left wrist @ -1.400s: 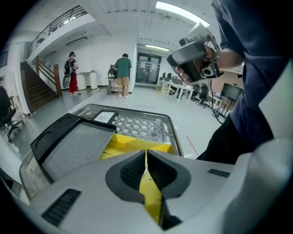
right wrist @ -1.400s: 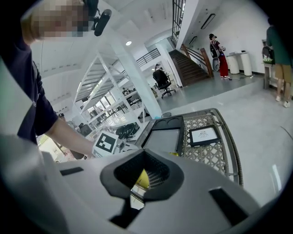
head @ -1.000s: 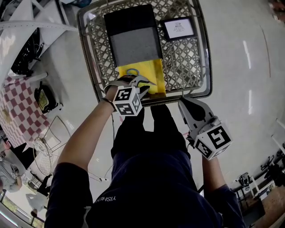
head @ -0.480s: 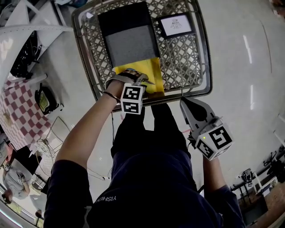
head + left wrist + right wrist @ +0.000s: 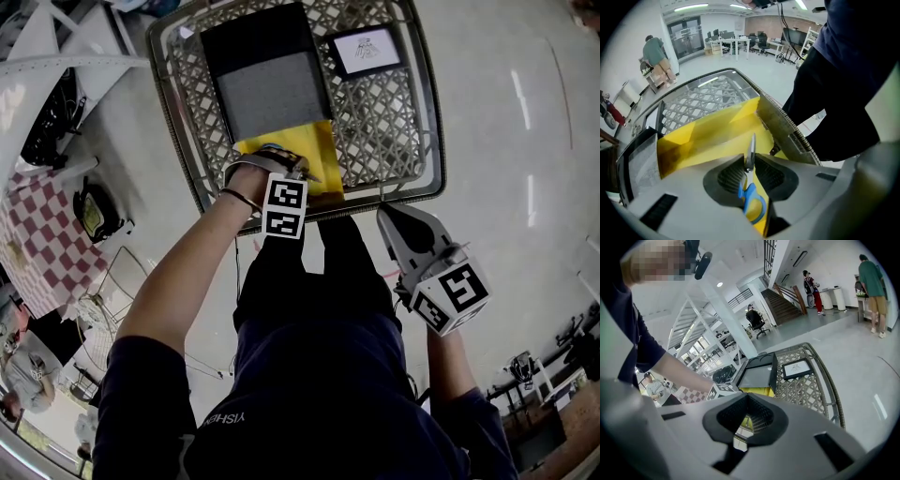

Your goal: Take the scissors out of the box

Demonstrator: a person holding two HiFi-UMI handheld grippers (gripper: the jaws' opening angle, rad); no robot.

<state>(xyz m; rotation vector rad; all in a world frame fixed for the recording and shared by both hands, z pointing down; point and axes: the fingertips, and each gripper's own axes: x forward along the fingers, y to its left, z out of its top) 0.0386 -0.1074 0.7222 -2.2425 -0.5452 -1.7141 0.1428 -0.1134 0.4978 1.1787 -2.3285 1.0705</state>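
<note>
Blue-handled scissors [image 5: 750,154] stand blade-up between the pads of my left gripper [image 5: 750,163], whose jaws are closing and pinch them near the pivot. Behind them is the open yellow box [image 5: 708,136], which lies at the near end of the wire basket [image 5: 429,112]. In the head view the left gripper [image 5: 287,174] points steeply down into the yellow box [image 5: 314,150] and hides the scissors. My right gripper [image 5: 390,217] hangs outside the basket's near rim, shut and holding nothing; its view looks past its shut jaws [image 5: 747,397] at the basket [image 5: 825,376].
A black and grey flat box [image 5: 267,80] lies in the basket beyond the yellow one. A small framed picture [image 5: 366,49] sits at the far right of the basket. The basket's near rim and the person's legs lie between the two grippers. People stand far off across the hall.
My left gripper has sunk further into the yellow box and rolled, so its marker cube now stands upright. The right gripper has stayed where it was.
</note>
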